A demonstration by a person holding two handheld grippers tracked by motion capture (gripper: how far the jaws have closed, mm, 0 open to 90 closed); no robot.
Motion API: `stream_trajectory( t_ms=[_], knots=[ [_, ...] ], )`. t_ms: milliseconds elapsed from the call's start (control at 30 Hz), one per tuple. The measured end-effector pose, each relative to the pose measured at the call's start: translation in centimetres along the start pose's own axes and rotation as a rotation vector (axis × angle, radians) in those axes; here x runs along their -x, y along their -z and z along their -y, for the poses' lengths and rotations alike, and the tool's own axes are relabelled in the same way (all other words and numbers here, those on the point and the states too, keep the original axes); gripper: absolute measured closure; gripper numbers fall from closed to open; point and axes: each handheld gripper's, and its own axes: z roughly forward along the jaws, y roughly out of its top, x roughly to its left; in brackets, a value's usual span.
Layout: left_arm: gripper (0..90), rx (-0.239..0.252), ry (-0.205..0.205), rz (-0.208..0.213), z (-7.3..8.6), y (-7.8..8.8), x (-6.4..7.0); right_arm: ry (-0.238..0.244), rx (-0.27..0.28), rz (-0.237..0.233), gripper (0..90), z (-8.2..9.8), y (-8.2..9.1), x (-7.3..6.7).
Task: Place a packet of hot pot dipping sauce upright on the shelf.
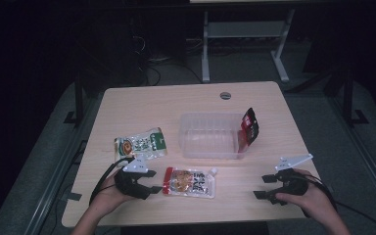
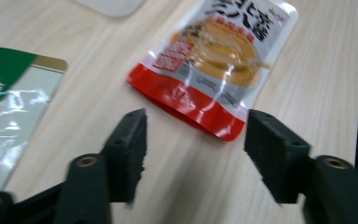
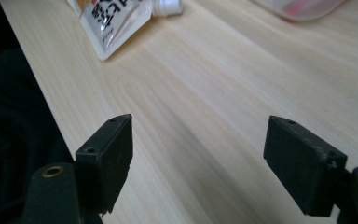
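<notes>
A red and white spouted pouch (image 1: 188, 182) (image 2: 214, 60) lies flat near the table's front edge. My left gripper (image 1: 154, 181) (image 2: 196, 140) stands open just left of it, with the pouch's red end a little ahead of the jaws and nothing between them. A green and white pouch (image 1: 141, 143) (image 2: 9, 107) lies behind that gripper. My right gripper (image 1: 261, 187) (image 3: 198, 140) is open over bare wood at the front right, pointing toward the spouted pouch (image 3: 116, 18). A dark red packet (image 1: 248, 128) stands at the right end of a clear plastic container (image 1: 210, 134).
The light wooden table (image 1: 274, 117) has a round cable hole (image 1: 225, 95) at the back. Behind the table on the dark floor stands another desk's white frame (image 1: 205, 49). The container's rim (image 3: 298, 7) lies beyond the right gripper.
</notes>
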Motion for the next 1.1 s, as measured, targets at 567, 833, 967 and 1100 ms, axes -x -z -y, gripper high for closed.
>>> stream_trajectory(
  t_ms=[567,833,967,1100],
  knots=[
    [89.7,0.016,0.008,-0.020,-4.6,-3.9,-3.1,0.018,-0.009,-0.020,22.9,-0.2,-0.5,0.3],
    [89.7,-0.047,0.009,-0.005,-5.3,-7.2,-3.9,0.020,-0.009,-0.022,22.9,-0.1,-0.3,0.6],
    [89.7,-0.086,-0.008,-0.015,-5.0,-7.7,-3.9,0.020,-0.008,-0.028,23.0,0.0,-0.3,0.7],
    [89.8,-0.098,-0.002,0.002,-4.8,-7.6,-4.2,0.024,-0.002,-0.031,23.0,-0.1,-0.2,0.7]
  ],
)
